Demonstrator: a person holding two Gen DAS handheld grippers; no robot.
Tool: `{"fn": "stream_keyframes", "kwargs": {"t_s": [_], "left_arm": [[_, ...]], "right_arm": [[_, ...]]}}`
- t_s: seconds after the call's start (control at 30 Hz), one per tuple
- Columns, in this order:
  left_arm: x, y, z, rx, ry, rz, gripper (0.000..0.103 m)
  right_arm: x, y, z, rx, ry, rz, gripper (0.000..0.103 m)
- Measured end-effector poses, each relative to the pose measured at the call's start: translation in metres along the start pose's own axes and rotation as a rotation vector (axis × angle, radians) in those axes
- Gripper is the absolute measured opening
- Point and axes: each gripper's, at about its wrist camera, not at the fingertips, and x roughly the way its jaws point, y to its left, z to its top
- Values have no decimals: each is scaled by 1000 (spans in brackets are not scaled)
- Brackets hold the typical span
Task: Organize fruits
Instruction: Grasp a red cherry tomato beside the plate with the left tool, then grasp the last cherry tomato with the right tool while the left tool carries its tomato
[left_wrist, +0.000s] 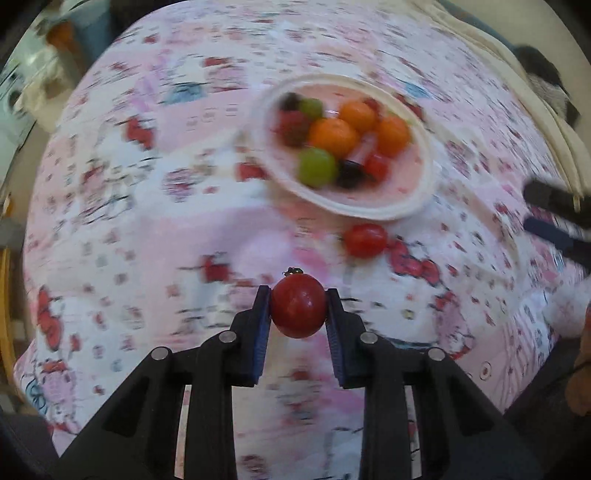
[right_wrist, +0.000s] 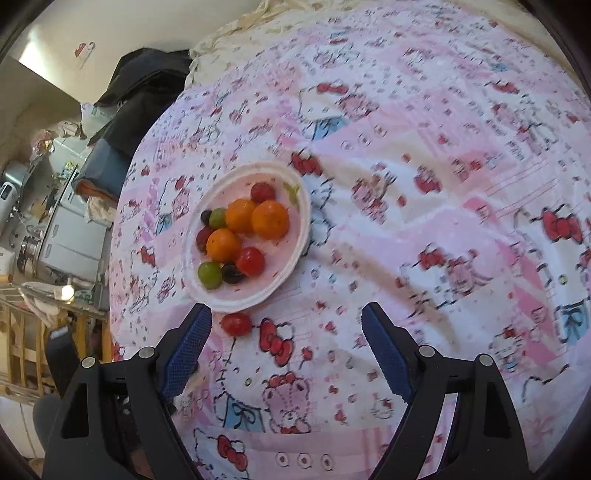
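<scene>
- Right now my left gripper (left_wrist: 298, 308) has its blue-padded fingers (left_wrist: 260, 325) pinched on a dark red cherry tomato (left_wrist: 298, 311), held above the bedspread (left_wrist: 147, 229).
- My right gripper (right_wrist: 286, 341) hangs with its fingers (right_wrist: 186, 350) spread wide and nothing between them.
- Ahead of both sits a white plate (right_wrist: 301, 206), resting on the bed's pink-and-white cartoon-cat cover with red bows.
- On the plate I see three oranges (right_wrist: 269, 219), two green grapes (right_wrist: 209, 275), a few dark grapes and several red tomatoes, all bunched together.
- One loose red tomato (right_wrist: 236, 324) lies on the bedspread just beside the plate's near rim, close to my right gripper's left finger; in the left wrist view it shows as the tomato (left_wrist: 365, 240) beyond the held one.
- A cream blanket (left_wrist: 535, 92) runs along the bed's far edge, with a dark bundle of cloth (right_wrist: 144, 88) past it.
- Off the bed's side I make out grey appliances (right_wrist: 55, 221) and cluttered shelving, plus a pale wall (right_wrist: 110, 26).
- The left wrist view is motion-blurred, so the print detail is hard to read.
</scene>
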Motion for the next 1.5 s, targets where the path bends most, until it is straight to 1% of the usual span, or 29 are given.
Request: {"fn": "stream_keyframes", "kwargs": {"t_s": [0.07, 0.13, 0.2, 0.27, 0.33, 0.4, 0.47, 0.63, 0.7, 0.77, 0.83, 0.87, 0.9, 0.97, 1.07, 1.2, 1.37, 1.47, 1.5], "left_arm": [[-4, 20, 0, -49, -5, 32, 24], [-6, 31, 1, -76, -11, 61, 24], [-8, 40, 4, -86, -21, 95, 24], [-7, 45, 7, -89, -30, 110, 24], [-8, 49, 7, -90, -35, 118, 25], [-9, 55, 6, -94, -40, 122, 24], [-10, 60, 5, -97, -46, 129, 25], [-11, 71, 3, -120, -50, 129, 24], [-11, 71, 4, -130, -46, 119, 24], [-11, 69, 6, -130, -49, 111, 25], [-12, 63, 7, -115, -58, 107, 25], [-12, 61, 7, -106, -61, 107, 25], [-12, 58, 7, -98, -63, 107, 25], [-11, 55, 7, -89, -60, 105, 25], [-11, 55, 8, -97, -61, 102, 25], [-12, 56, 8, -97, -74, 121, 25], [-13, 56, 7, -97, -85, 126, 25], [-16, 55, 7, -98, -100, 116, 25], [-18, 54, 7, -99, -106, 113, 25]], "right_arm": [[9, 4, -2, -2, 28, 11, 86], [20, 7, -5, 4, 68, 22, 86], [38, 11, -8, 9, 118, 29, 86], [53, 19, -11, -19, 155, 9, 85], [68, 28, -13, -58, 183, -9, 81], [83, 38, -16, -93, 217, -15, 69], [93, 47, -18, -127, 236, -22, 67], [114, 66, -22, -207, 254, -50, 60], [125, 71, -26, -243, 257, -92, 59], [131, 79, -30, -305, 235, -137, 58], [133, 86, -33, -352, 214, -170, 53], [134, 88, -34, -374, 202, -192, 44], [134, 89, -35, -390, 194, -203, 38], [134, 89, -36, -408, 187, -196, 36], [129, 86, -34, -395, 193, -162, 29], [118, 78, -35, -356, 192, -136, 29], [102, 72, -40, -322, 181, -95, 29], [89, 67, -41, -282, 162, -43, 29], [79, 63, -41, -250, 143, -2, 29]]}}
